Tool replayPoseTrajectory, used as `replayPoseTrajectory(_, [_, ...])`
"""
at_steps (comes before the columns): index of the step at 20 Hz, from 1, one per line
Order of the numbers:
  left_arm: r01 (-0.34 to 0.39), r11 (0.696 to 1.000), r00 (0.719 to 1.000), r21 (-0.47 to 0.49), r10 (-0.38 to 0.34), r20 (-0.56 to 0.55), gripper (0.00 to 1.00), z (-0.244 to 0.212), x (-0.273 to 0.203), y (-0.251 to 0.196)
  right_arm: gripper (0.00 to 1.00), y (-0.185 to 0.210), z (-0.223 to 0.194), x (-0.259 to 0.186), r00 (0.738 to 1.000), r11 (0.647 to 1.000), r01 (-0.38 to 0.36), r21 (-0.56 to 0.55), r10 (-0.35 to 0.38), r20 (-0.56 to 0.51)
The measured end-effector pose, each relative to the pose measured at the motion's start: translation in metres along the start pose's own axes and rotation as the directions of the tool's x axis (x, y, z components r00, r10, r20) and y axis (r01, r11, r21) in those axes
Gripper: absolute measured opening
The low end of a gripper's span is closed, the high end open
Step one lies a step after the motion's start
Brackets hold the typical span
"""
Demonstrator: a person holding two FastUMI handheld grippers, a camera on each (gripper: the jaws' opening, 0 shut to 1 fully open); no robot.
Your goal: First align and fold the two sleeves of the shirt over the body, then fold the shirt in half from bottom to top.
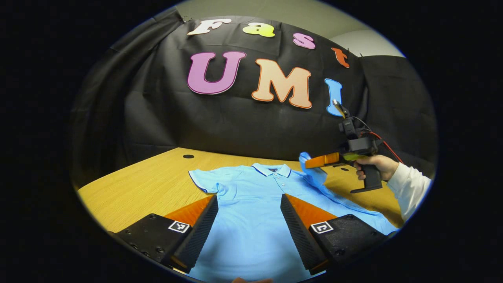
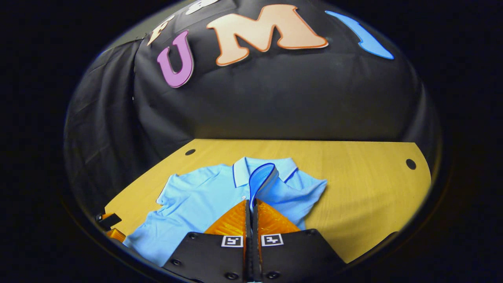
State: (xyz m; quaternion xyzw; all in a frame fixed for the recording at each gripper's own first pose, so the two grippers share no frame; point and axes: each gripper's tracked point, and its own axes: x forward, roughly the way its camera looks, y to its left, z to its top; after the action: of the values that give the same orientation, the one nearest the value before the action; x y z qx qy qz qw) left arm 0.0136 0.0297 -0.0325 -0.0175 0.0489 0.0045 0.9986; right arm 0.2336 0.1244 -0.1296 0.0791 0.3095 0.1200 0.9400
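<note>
A light blue polo shirt lies face up on the wooden table, collar toward the wall. My left gripper stands open low over the shirt's body, with nothing between its fingers. Farther right, my right gripper, held by a hand in a white sleeve, is shut on the shirt's sleeve. That sleeve's dark-trimmed cuff is lifted off the table and stands up in front of the collar. The other sleeve lies flat and spread out.
The black cloth wall closes the table's far side and left. Small round holes sit near the table's back corners. Bare wood stretches on both sides of the shirt. Part of my left gripper shows low in the right gripper view.
</note>
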Motion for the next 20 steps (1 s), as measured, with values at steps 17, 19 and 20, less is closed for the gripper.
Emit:
replayPoseTrajectory(17, [0.002,0.999,0.997,-0.038,-0.004,-0.077,0.95,-0.019,0.006,-0.004,0.98,0.049,-0.031,-0.063,0.979,0.979,-0.202,0.032,0.202,-0.018])
replayPoseTrajectory(19, [-0.031,0.999,0.994,-0.024,0.028,-0.107,0.95,-0.023,0.006,0.004,0.98,0.036,-0.033,-0.086,0.981,0.98,-0.194,0.033,0.194,0.019])
replayPoseTrajectory(20, [-0.042,0.999,0.992,-0.026,0.038,-0.121,0.96,-0.024,0.006,0.007,0.98,0.029,-0.036,-0.098,0.982,0.981,-0.189,0.034,0.188,0.033])
